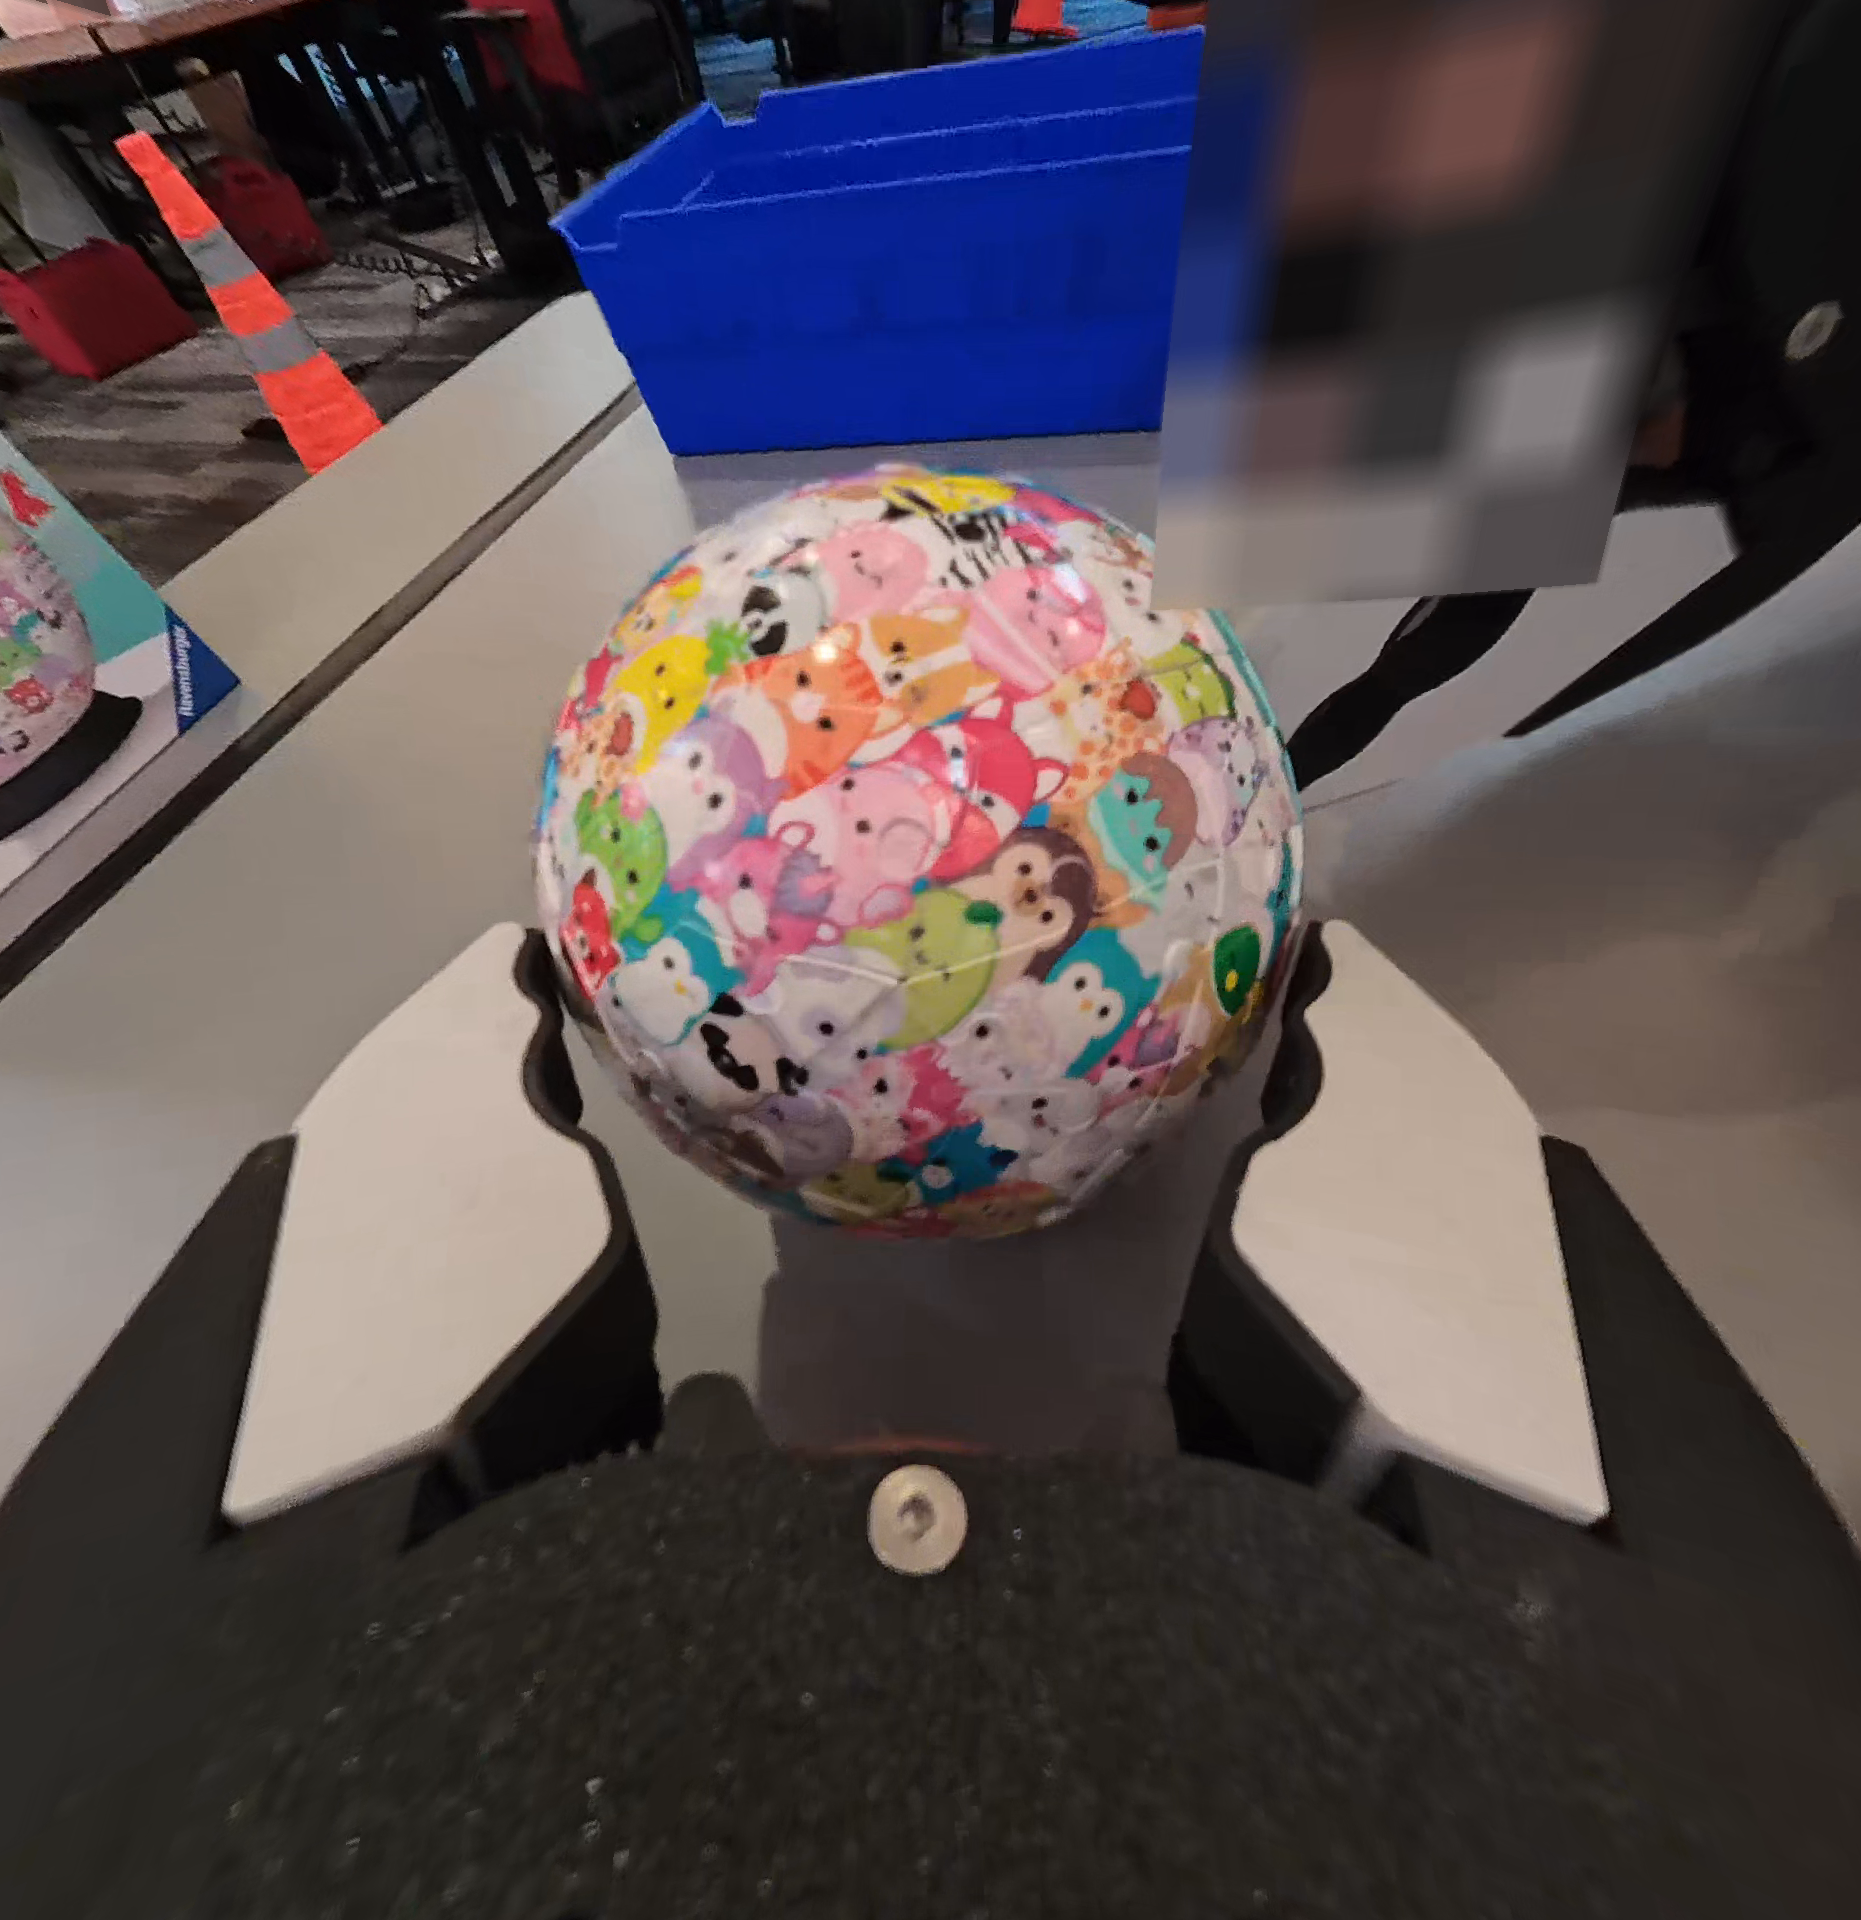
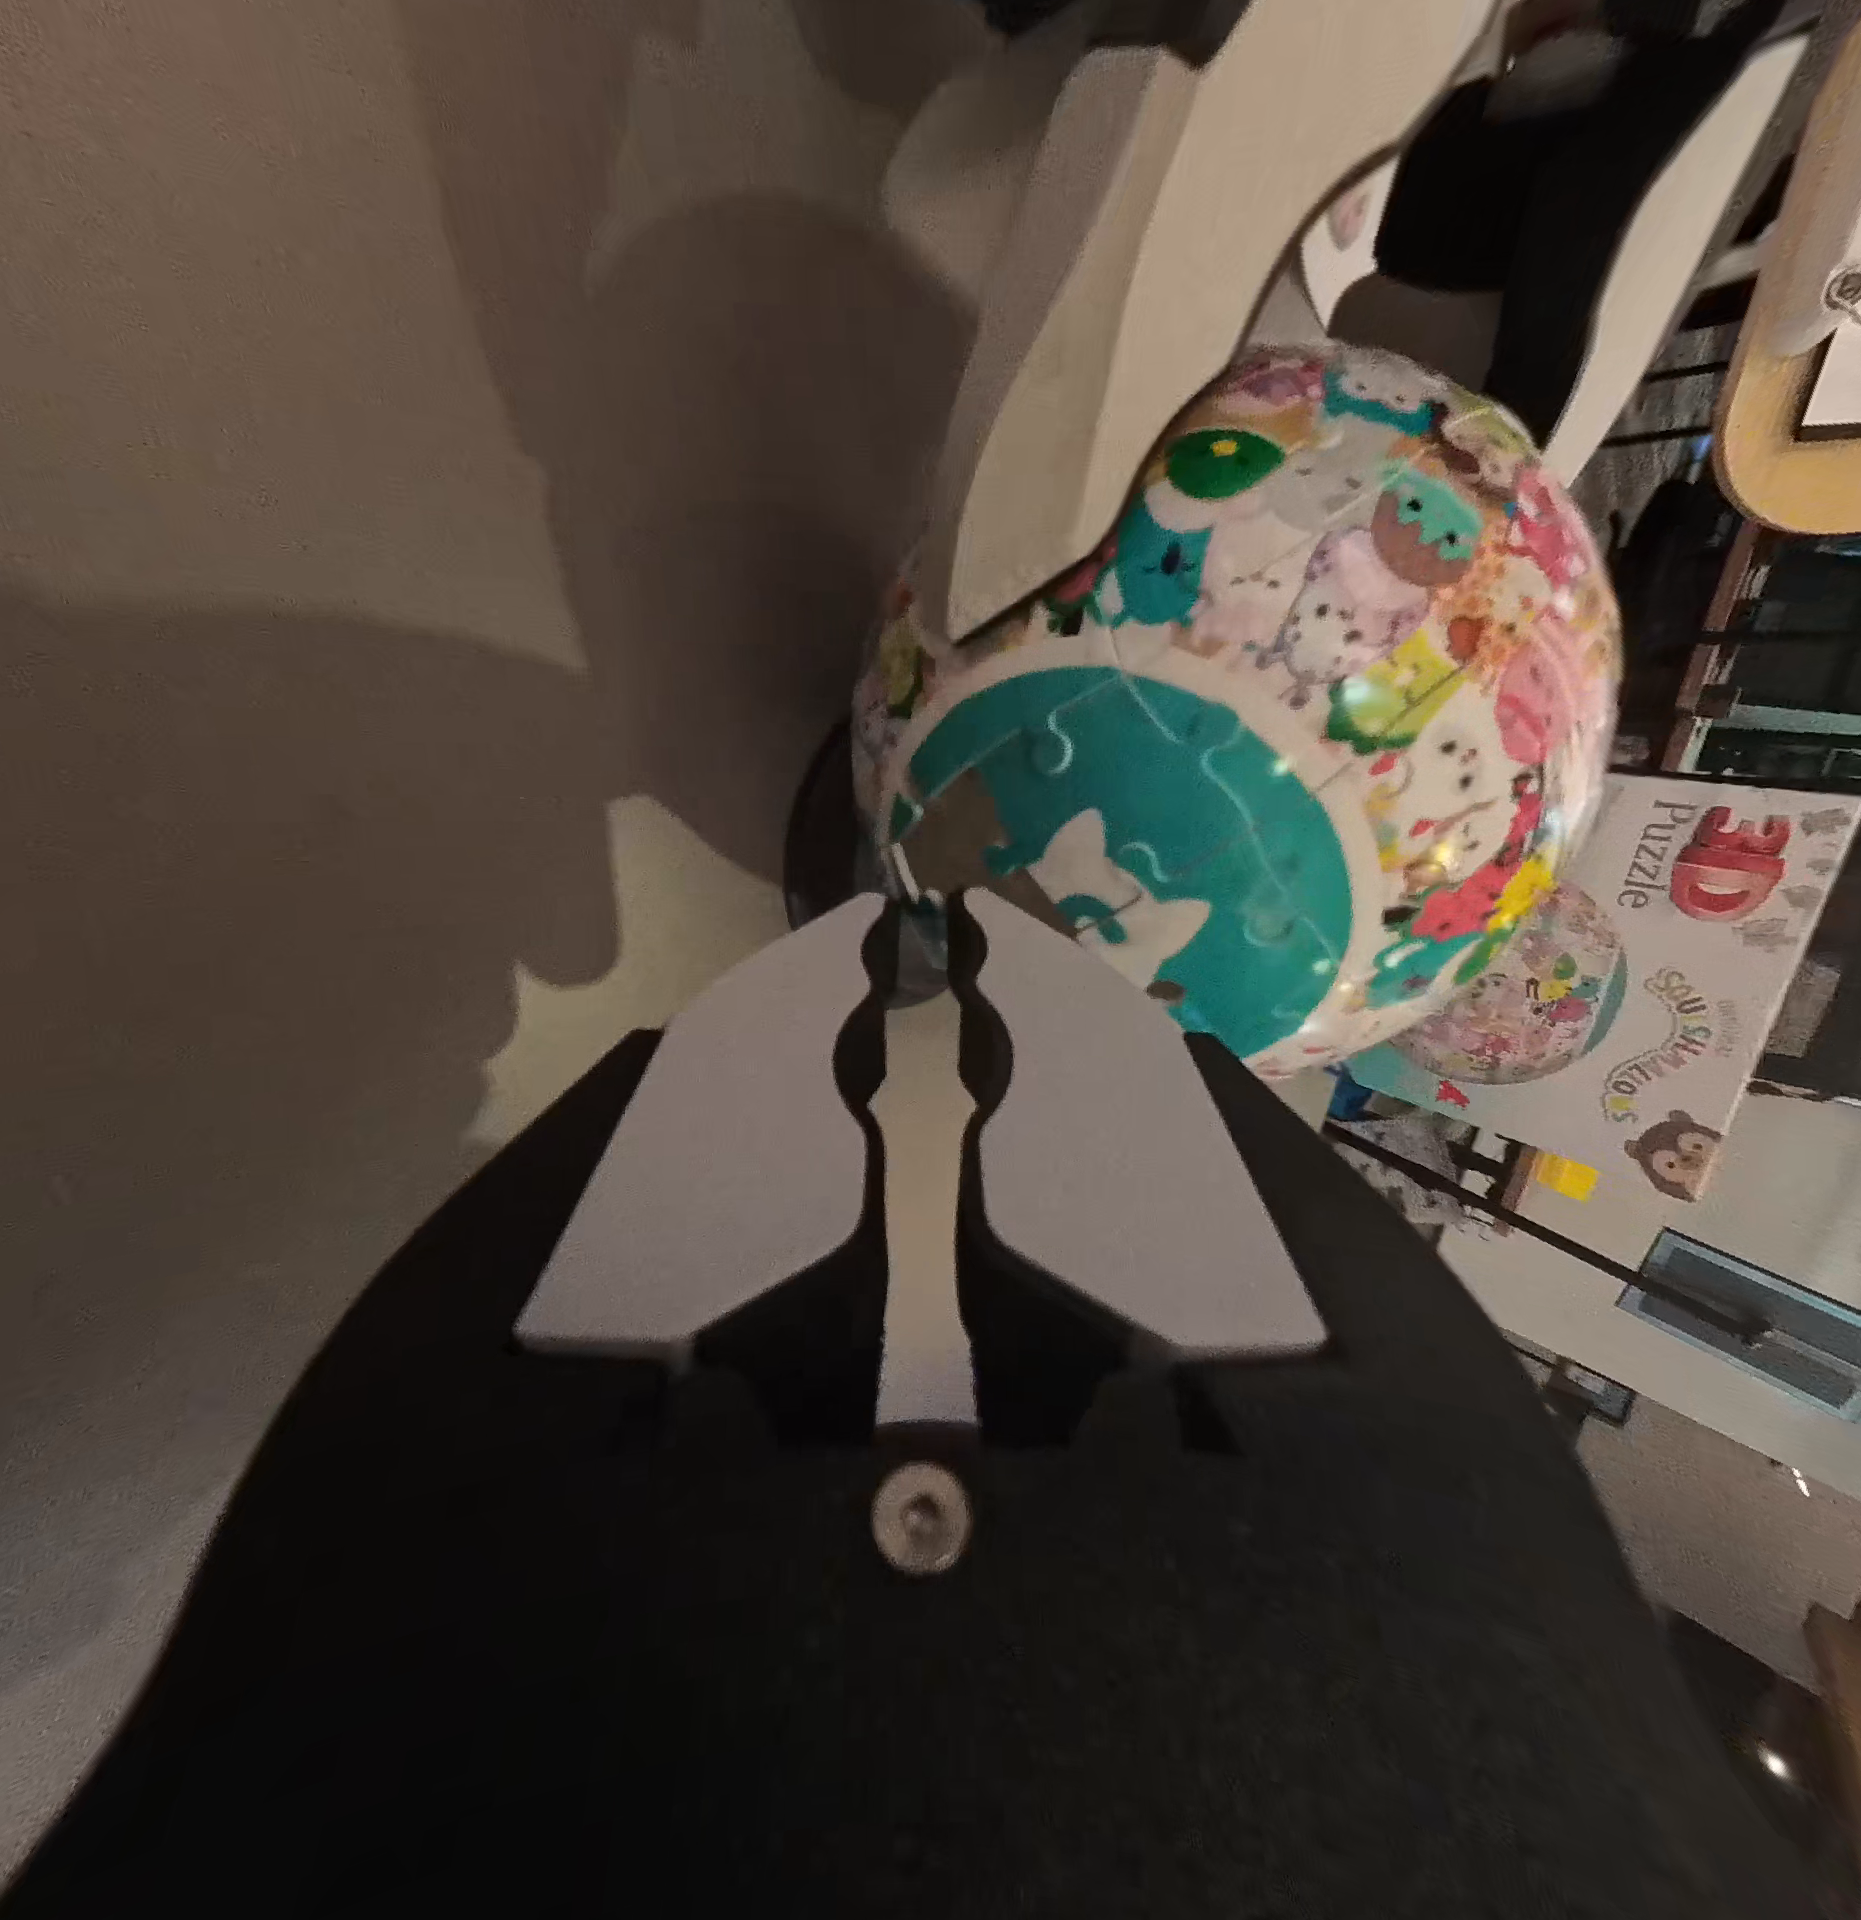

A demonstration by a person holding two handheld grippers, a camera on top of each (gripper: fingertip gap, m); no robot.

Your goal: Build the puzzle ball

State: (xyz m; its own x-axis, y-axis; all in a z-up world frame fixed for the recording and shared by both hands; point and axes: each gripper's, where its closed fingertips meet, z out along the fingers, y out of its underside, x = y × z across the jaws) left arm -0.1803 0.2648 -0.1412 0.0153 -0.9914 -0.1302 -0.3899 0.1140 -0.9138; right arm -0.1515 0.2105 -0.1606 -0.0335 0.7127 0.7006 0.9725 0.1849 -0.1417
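With its fingers spread wide and pressed to either flank of the puzzle ball (image 1: 918, 852), the left gripper (image 1: 921, 966) acts as a clamp: ball lifted off the grey table (image 1: 386, 935), shadow beneath it, held steady so the other tool can work on it. Grip sits low on the sphere, below its widest part as seen from the left wrist.

Right gripper (image 2: 918, 904): jaws nearly closed, a narrow slit between them, tips right at the edge of a gap (image 2: 952, 831) in the teal patch (image 2: 1165, 831) of the ball. Something small and pale glints at the tips; whether they pinch a piece there I cannot tell. Judgement: the gap is where a last piece goes, and the ball is turned so that hole faces the right tool.

Ball otherwise looks complete, the pieces locked together across the printed surface.

Outward: the left tool's white fingers (image 2: 1061, 364) reach down over the ball in the right wrist view. Blue bin (image 1: 905, 281) just behind the ball on the table. Puzzle box (image 2: 1632, 956) stands to the side, likely as picture reference. Orange cone (image 1: 261, 312) on the floor, well apart.
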